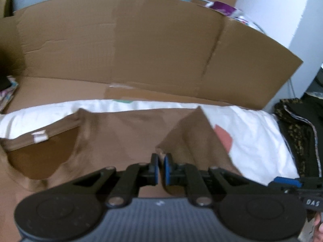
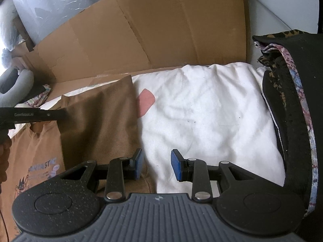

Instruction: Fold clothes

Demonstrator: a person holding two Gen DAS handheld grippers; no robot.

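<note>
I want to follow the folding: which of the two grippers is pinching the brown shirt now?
The left gripper: its jaws are shut on a lifted edge of the brown shirt. The right gripper stands open, empty, above the white bedding.

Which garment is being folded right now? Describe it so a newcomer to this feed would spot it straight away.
Find the big cardboard sheet propped behind the white bedding. On the left part of that bedding lies a brown T-shirt, one side doubled over, its edge pinched in the left tool. Unlike the dark patterned clothes piled on the right, it is plain brown with a cartoon print.
</note>
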